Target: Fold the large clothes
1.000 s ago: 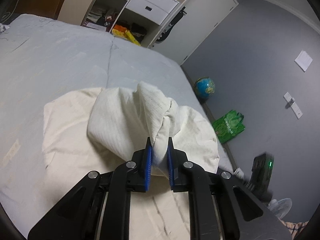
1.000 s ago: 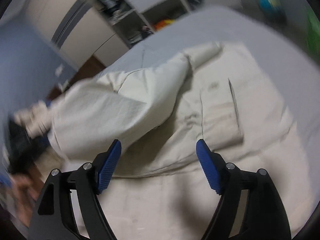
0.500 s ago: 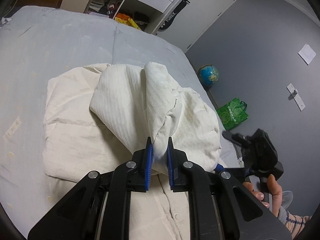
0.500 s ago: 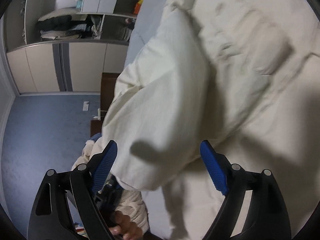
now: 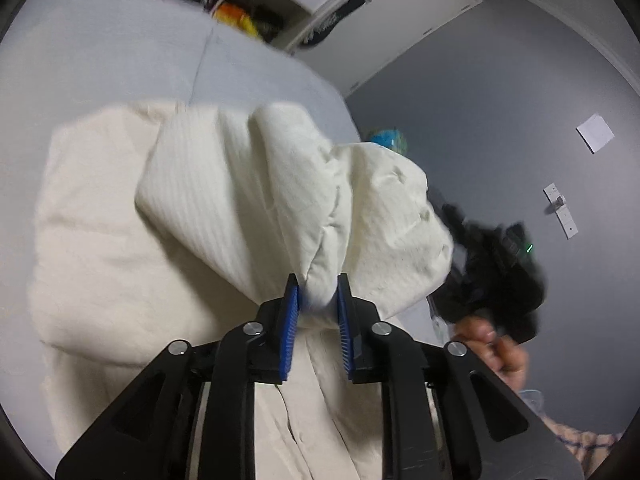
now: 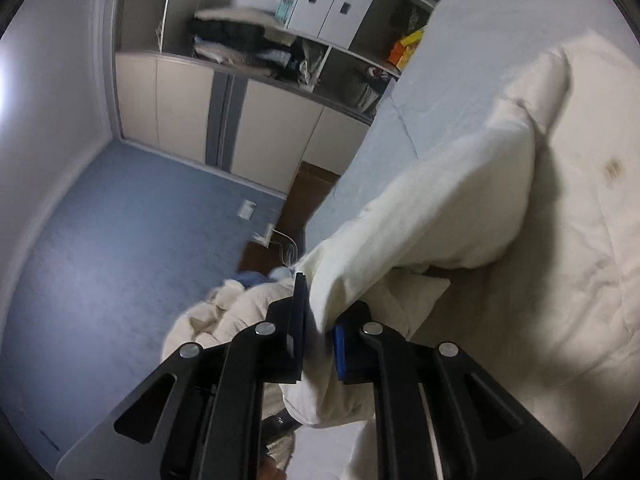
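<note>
While the left gripper (image 5: 317, 286) pinches a bunched fold of the cream garment (image 5: 240, 208) between its blue pads (image 5: 290, 320), its jaws have just been opening a little, cloth still wedged between them; the gathered fabric rises from the pads in a ribbed, puffy hump and drapes back down onto the rest of the garment, which lies spread on the grey bed (image 5: 120, 60); in the left view the other gripper shows as a dark blurred shape at the right edge with a hand (image 5: 496, 344) under it, beside the garment's hanging edge; the right gripper (image 6: 318, 320) has just been closing and now clamps an edge of the same garment (image 6: 460, 208), the cloth squeezed between the pads and running out past the jaws; from there a thick sleeve-like roll of fabric stretches up and right across to the body of the garment flat on the bed (image 6: 480, 20); a cream-sleeved arm sits just left of the right jaws, partly hidden; farther out, a globe (image 5: 388, 142) peeks behind the cloth by the grey wall; open shelves (image 6: 320, 56) with stacked clothes and white drawers stand beyond the bed; blue-grey floor (image 6: 120, 240) below them.
</note>
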The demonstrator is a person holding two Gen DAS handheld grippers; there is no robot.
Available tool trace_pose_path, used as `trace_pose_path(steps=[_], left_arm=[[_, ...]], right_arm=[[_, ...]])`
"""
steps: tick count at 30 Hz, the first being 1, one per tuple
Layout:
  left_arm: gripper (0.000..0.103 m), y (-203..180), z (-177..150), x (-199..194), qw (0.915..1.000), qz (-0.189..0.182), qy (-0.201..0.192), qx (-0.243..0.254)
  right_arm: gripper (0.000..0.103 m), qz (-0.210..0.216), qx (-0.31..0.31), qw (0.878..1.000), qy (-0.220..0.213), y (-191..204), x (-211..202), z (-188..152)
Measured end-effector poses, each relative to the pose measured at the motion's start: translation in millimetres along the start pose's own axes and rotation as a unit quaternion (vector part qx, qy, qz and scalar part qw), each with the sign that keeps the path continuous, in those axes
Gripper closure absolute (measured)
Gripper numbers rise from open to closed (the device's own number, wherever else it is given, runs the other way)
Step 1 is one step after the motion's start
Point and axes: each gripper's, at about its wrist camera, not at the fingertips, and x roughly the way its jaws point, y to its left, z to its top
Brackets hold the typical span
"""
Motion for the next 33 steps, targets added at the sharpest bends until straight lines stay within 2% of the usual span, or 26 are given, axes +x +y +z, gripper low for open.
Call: trace_pose_path(steps=[3, 4, 6, 8, 9, 12, 16, 17, 18, 20, 23, 25, 28, 29, 30, 32, 33], left_arm=[[0.078, 13, -13, 24, 0.9984, 0.010, 0.050, -0.024], [0.078, 15, -17, 30, 0.9977, 0.014, 0.061, -0.026], [0.078, 17, -29, 44, 0.9957, 0.037, 0.085, -0.010], [0.078, 16, -35, 53, 0.9938, 0.058, 0.095, 0.012], [0.078, 16, -37, 56, 0.9930, 0.065, 0.097, 0.019], [0.079, 14, -37, 62, 0.9919, 0.075, 0.097, 0.036], [0.078, 6, -36, 61, 0.9905, 0.088, 0.092, 0.051], [0.078, 4, -36, 60, 0.9900, 0.092, 0.090, 0.057], [0.078, 1, -43, 56, 0.9895, 0.096, 0.087, 0.064], [0.076, -4, -36, 56, 0.9882, 0.106, 0.078, 0.078], [0.073, -16, -36, 49, 0.9853, 0.119, 0.065, 0.104], [0.067, -26, -36, 41, 0.9841, 0.121, 0.052, 0.120], [0.064, -48, -36, 31, 0.9823, 0.121, 0.032, 0.139], [0.063, -52, -35, 29, 0.9814, 0.122, 0.024, 0.147], [0.063, -56, -35, 28, 0.9799, 0.124, 0.016, 0.156], [0.066, -56, -30, 32, 0.9776, 0.133, 0.012, 0.163], [0.069, -56, -28, 37, 0.9774, 0.134, 0.014, 0.163]], right_arm=[[0.097, -0.005, 0.042, 0.999, -0.004, -45, -12, -15], [0.097, -0.019, 0.060, 0.998, -0.002, -63, -18, -23], [0.097, -0.059, 0.077, 0.995, 0.012, -89, -23, -38], [0.095, -0.069, 0.088, 0.993, 0.022, -98, -24, -46], [0.090, -0.077, 0.091, 0.993, 0.026, -98, -27, -48], [0.082, -0.108, 0.069, 0.991, 0.038, -81, -35, -45], [0.079, -0.145, 0.013, 0.989, 0.029, -47, -44, -34], [0.072, -0.147, -0.001, 0.989, 0.026, -38, -44, -31], [0.061, -0.152, -0.017, 0.988, 0.024, -25, -40, -27], [0.048, -0.162, -0.044, 0.985, 0.027, -9, -35, -22], [0.044, -0.175, -0.092, 0.978, 0.058, 11, -10, -13], [0.044, -0.197, -0.118, 0.970, 0.080, 18, 2, -16], [0.045, -0.227, -0.149, 0.956, 0.111, 24, 22, -24], [0.053, -0.233, -0.156, 0.952, 0.121, 23, 27, -28], [0.075, -0.235, -0.166, 0.949, 0.129, 22, 31, -32], [0.090, -0.244, -0.184, 0.942, 0.142, 22, 37, -41], [0.092, -0.241, -0.195, 0.941, 0.139, 21, 36, -46]])
